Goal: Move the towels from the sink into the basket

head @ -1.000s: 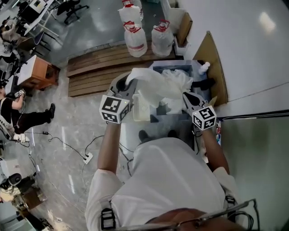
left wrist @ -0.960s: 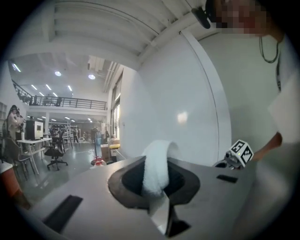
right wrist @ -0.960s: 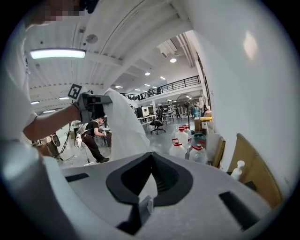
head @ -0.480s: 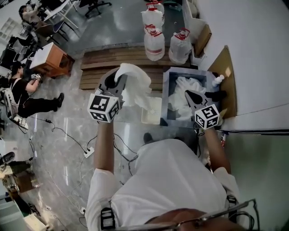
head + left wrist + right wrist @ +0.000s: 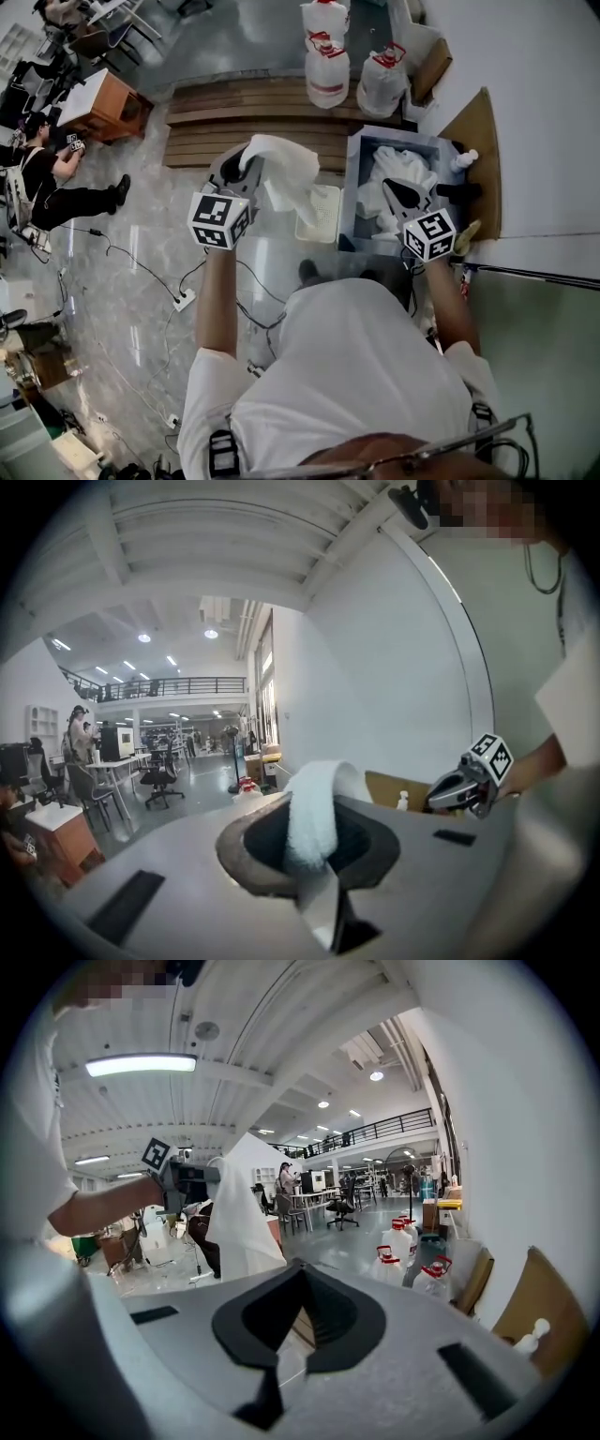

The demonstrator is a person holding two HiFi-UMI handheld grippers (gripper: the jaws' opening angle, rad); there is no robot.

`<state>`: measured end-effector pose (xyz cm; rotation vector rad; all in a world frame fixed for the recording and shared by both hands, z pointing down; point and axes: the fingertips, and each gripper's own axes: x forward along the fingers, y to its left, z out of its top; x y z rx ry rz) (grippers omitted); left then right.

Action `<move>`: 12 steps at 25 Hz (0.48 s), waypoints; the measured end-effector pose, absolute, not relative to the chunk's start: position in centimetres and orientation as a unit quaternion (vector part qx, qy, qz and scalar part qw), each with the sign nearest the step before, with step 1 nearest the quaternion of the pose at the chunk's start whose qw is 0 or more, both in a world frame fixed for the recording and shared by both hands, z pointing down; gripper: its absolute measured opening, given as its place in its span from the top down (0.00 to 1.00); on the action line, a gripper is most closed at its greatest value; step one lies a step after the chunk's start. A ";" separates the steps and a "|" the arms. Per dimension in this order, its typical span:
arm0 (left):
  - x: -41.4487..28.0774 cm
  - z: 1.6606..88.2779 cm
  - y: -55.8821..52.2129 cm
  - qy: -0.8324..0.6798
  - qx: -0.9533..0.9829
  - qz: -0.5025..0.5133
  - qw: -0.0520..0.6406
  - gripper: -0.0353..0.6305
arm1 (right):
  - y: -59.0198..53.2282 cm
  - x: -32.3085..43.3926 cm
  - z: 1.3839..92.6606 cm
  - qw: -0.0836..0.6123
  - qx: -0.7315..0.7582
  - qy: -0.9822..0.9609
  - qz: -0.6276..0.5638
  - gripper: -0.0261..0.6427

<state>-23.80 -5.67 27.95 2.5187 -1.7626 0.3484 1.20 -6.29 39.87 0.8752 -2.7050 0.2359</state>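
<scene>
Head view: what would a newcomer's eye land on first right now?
The white towel dangling from the shut left gripper, up-left of the basket. Next, the grey sink on the right, with more white towels piled in it, and the right gripper poised above them, shut and empty.

**A:** Bright enough?

**B:** Plenty. Even light comes from overhead, from a strip lamp (image 5: 141,1065) and small ceiling spots (image 5: 211,634). The polished floor (image 5: 159,234) gives off pale glare, and shadows are faint.

**A:** Sharp?

**B:** The head view is crisp. Both gripper views bulge, go black at the corners and turn soft nearest the lens. The white towel (image 5: 286,173) nearly washes out.
</scene>
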 end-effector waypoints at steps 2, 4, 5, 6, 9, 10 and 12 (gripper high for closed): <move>-24.0 29.7 -6.0 -0.562 0.818 0.118 0.037 0.88 | -6.3 1.0 40.7 0.151 0.307 -0.935 0.091 0.96; -23.8 31.5 -6.3 -0.550 0.825 0.120 0.049 0.88 | -6.2 1.0 41.9 0.159 0.312 -0.931 0.104 0.96; -23.5 32.5 -6.5 -0.543 0.829 0.120 0.055 0.88 | -6.1 1.0 42.6 0.164 0.314 -0.929 0.111 0.96; -23.2 33.6 -6.7 -0.536 0.833 0.123 0.062 0.88 | -6.0 1.0 43.4 0.168 0.316 -0.926 0.119 0.96; -22.2 37.8 -7.5 -0.513 0.842 0.140 0.085 0.88 | -5.7 1.0 46.3 0.185 0.322 -0.917 0.147 0.96; -21.9 39.4 -7.9 -0.508 0.844 0.146 0.094 0.88 | -5.7 1.1 47.4 0.191 0.324 -0.913 0.156 0.96; -21.3 42.9 -8.7 -0.499 0.846 0.155 0.107 0.88 | -5.9 1.2 49.7 0.203 0.327 -0.908 0.168 0.96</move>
